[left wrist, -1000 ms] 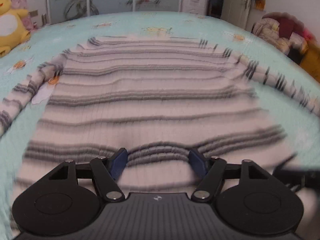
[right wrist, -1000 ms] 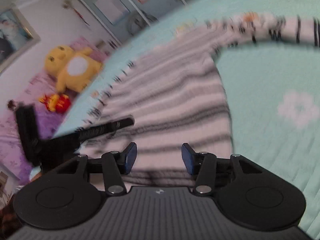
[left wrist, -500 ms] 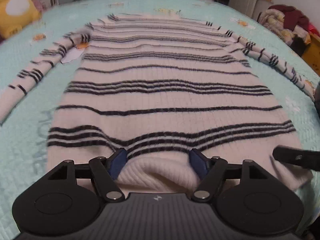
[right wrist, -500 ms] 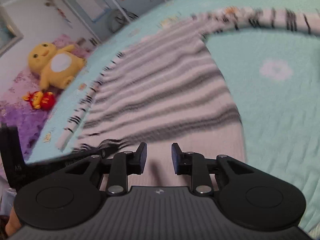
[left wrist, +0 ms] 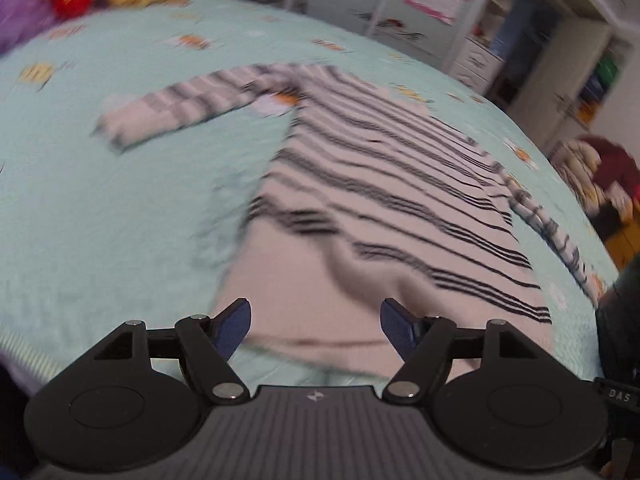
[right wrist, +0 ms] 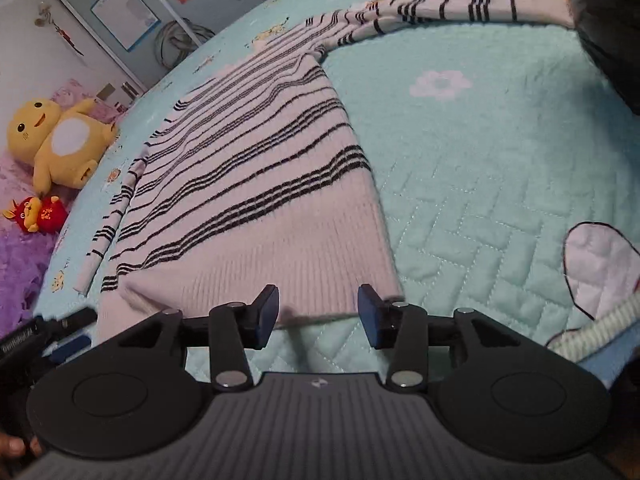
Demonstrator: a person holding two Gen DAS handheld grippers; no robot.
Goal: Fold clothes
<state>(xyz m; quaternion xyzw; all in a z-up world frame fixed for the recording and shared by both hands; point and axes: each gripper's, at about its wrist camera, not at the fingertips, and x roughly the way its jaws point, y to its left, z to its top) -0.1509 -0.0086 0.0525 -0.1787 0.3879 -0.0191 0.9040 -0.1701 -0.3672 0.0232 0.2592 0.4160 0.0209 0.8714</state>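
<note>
Just beyond both spread tongs, left (left wrist: 315, 326) and right (right wrist: 318, 311), lies the sweater's (right wrist: 256, 184) hem; neither grips it.

pale pink sweater (right wrist: 256, 208) with black stripes; mint quilted bedspread (right wrist: 480, 168); yellow plush (right wrist: 56, 144).

sweater (right wrist: 256, 184) | white, black stripes | flat, sleeves spread | bed
</note>
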